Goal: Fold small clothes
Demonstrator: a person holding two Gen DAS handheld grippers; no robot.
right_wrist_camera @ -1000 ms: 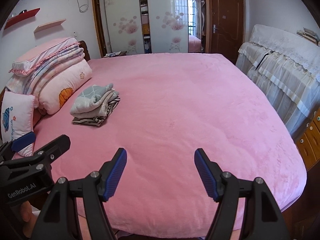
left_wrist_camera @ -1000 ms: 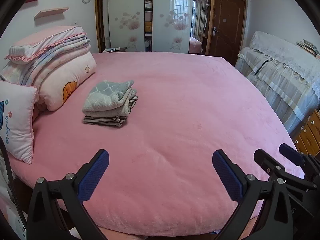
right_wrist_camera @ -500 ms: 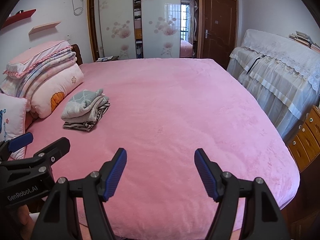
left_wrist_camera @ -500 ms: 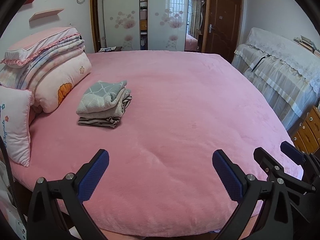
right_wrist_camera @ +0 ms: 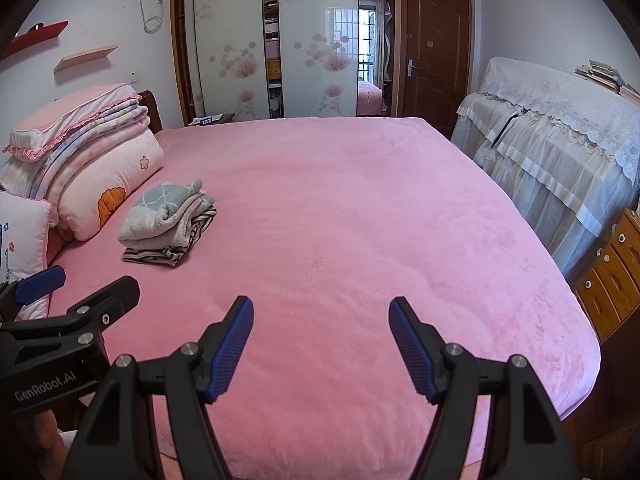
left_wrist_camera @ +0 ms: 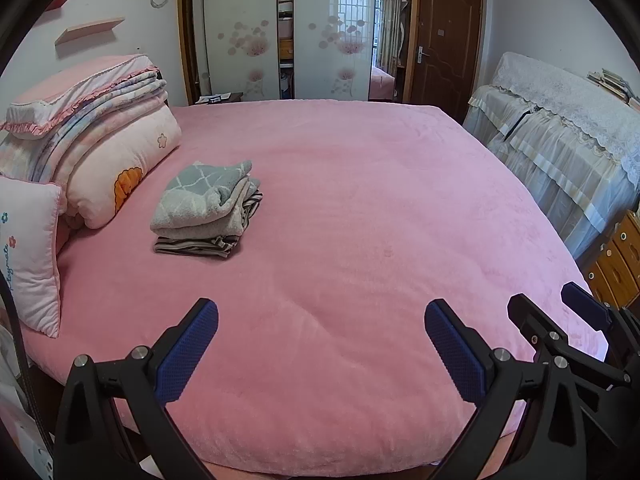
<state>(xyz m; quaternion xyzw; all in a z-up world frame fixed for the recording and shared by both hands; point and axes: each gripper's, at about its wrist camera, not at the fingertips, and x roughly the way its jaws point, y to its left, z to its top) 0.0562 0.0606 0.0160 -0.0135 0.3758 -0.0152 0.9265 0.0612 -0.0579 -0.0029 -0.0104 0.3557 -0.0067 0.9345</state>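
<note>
A small stack of folded clothes [left_wrist_camera: 206, 210], grey patterned piece on top and striped piece at the bottom, lies on the left part of the pink bed [left_wrist_camera: 360, 220]; it also shows in the right wrist view [right_wrist_camera: 168, 224]. My left gripper [left_wrist_camera: 320, 340] is open and empty above the bed's near edge, well short of the stack. My right gripper [right_wrist_camera: 320, 340] is open and empty beside it. The right gripper shows at the right edge of the left wrist view [left_wrist_camera: 560, 320], and the left gripper shows at the left edge of the right wrist view [right_wrist_camera: 76, 296].
Folded quilts and pillows [left_wrist_camera: 92, 148] are piled at the bed's left end. A lace-covered cabinet [left_wrist_camera: 560, 128] and wooden drawers [left_wrist_camera: 616, 260] stand along the right. Sliding wardrobe doors [left_wrist_camera: 280, 32] and a brown door [left_wrist_camera: 444, 40] are behind the bed.
Both grippers have pulled back and risen a little, so the bed and the stack look slightly farther away. Both stay open and empty. The stack has not moved.
</note>
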